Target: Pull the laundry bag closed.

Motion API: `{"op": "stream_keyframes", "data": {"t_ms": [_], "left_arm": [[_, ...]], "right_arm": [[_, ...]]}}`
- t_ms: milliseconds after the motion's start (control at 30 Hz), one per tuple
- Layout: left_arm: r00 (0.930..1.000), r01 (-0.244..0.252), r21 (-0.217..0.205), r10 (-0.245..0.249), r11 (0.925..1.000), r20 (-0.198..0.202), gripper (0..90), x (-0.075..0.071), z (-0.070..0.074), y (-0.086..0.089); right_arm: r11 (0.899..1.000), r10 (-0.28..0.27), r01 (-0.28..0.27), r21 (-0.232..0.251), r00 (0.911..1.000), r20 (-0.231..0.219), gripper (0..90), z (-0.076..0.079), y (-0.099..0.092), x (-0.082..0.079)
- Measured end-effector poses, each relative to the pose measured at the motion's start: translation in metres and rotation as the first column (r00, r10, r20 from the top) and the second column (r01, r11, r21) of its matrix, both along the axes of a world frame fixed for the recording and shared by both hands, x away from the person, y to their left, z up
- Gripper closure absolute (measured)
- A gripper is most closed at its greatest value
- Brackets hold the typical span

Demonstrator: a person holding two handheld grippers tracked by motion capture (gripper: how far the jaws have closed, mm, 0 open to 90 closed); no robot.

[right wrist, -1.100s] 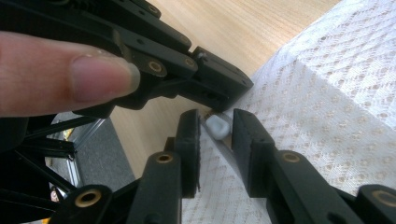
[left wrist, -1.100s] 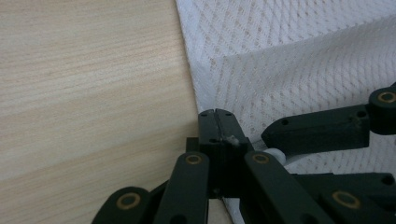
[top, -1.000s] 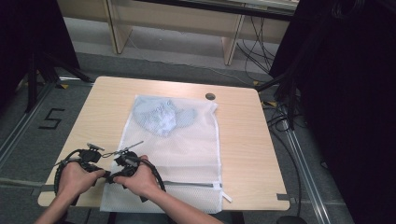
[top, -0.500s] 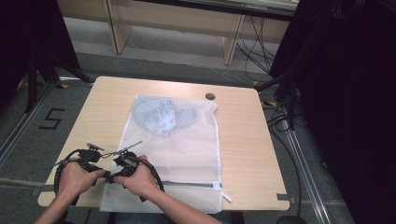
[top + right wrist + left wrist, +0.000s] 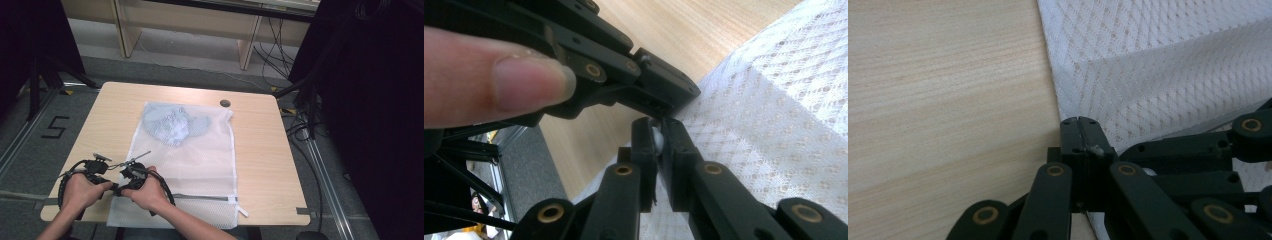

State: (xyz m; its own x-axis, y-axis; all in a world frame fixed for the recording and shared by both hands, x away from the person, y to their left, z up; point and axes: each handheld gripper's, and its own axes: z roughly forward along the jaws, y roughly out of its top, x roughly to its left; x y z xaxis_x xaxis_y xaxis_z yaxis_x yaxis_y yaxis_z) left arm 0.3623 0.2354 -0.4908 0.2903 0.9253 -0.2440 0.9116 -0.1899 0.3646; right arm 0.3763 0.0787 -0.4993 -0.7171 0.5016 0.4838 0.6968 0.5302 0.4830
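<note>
A white mesh bag [image 5: 195,160] lies flat on the wooden table [image 5: 260,150], with a pale blue garment [image 5: 172,124] inside its far end. Both hands meet at the bag's near left corner. My left gripper [image 5: 115,186] [image 5: 1079,131] is shut, its tips sitting right on the bag's side edge [image 5: 1058,95] with mesh running under them. My right gripper [image 5: 121,189] [image 5: 657,134] has just been closing, and its jaws now pinch a white bit of the bag's edge. The left gripper's tips [image 5: 669,86] lie just beyond them.
A grey zip [image 5: 205,197] runs along the bag's near end to a white pull tab [image 5: 242,210]. A dark round cap [image 5: 225,103] sits in the table's far edge. Cables and dark stands surround the table on the floor.
</note>
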Motion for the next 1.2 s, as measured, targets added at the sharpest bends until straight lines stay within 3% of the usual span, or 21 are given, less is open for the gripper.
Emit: {"op": "stream_keyframes", "data": {"t_ms": [467,500,533,567,600,667,700,800,833,900,967,1033,1067,1200], "left_arm": [[0.9994,0.015,0.044,-0.016,0.9989,0.031,90.0,-0.005,0.000,-0.011],[0.9993,0.020,0.049,-0.021,0.9986,0.032,90.0,-0.006,0.001,-0.011],[0.9991,0.019,0.050,-0.021,0.9986,0.037,90.0,-0.006,0.000,-0.012],[0.9991,0.023,0.056,-0.025,0.9982,0.034,90.0,-0.006,0.001,-0.012],[0.9991,0.025,0.058,-0.027,0.9980,0.033,90.0,-0.007,0.001,-0.013],[0.9988,0.024,0.060,-0.026,0.9979,0.042,90.0,-0.007,0.001,-0.014],[0.9985,0.034,0.068,-0.037,0.9971,0.041,90.0,-0.007,0.001,-0.014],[0.9983,0.033,0.069,-0.036,0.9971,0.045,90.0,-0.008,0.001,-0.014],[0.9983,0.033,0.060,-0.036,0.9976,0.046,90.0,-0.008,0.000,-0.013],[0.9982,0.033,0.060,-0.036,0.9977,0.048,90.0,-0.008,0.000,-0.013],[0.9982,0.038,0.068,-0.041,0.9970,0.045,90.0,-0.008,0.001,-0.014],[0.9981,0.038,0.070,-0.042,0.9968,0.046,90.0,-0.008,0.001,-0.014],[0.9983,0.034,0.065,-0.037,0.9973,0.045,90.0,-0.008,0.001,-0.014],[0.9982,0.032,0.061,-0.035,0.9976,0.049,90.0,-0.008,0.000,-0.014]], "right_arm": [[1.000,-0.028,0.029,-0.007,0.9995,0.016,86.9,0.001,-0.006,-0.003],[0.997,-0.060,0.059,-0.046,0.9982,-0.007,87.0,0.003,-0.006,-0.005],[0.999,-0.043,0.043,-0.010,0.9990,0.013,87.0,0.002,-0.006,-0.004],[0.998,-0.063,0.063,-0.026,0.9980,-0.009,87.0,0.003,-0.007,-0.005],[0.999,-0.050,0.050,-0.007,0.9987,0.011,87.0,0.002,-0.007,-0.004],[0.998,-0.056,0.057,-0.012,0.9984,0.006,87.1,0.002,-0.008,-0.004],[0.997,-0.068,0.069,-0.021,0.9971,0.033,87.1,0.003,-0.009,-0.005],[0.997,-0.067,0.067,-0.021,0.9969,0.041,87.1,0.003,-0.009,-0.005],[0.997,-0.073,0.073,-0.017,0.9973,0.015,87.2,0.004,-0.010,-0.006],[0.997,-0.077,0.078,-0.021,0.9969,0.010,87.2,0.004,-0.010,-0.005],[0.997,-0.078,0.079,-0.027,0.9963,0.036,87.1,0.005,-0.012,-0.005],[0.995,-0.095,0.096,-0.040,0.9953,0.017,87.1,0.007,-0.013,-0.007],[0.997,-0.064,0.065,-0.034,0.9971,0.041,87.1,0.005,-0.013,-0.005],[0.995,-0.084,0.086,-0.054,0.9956,0.043,87.1,0.007,-0.015,-0.008]]}}
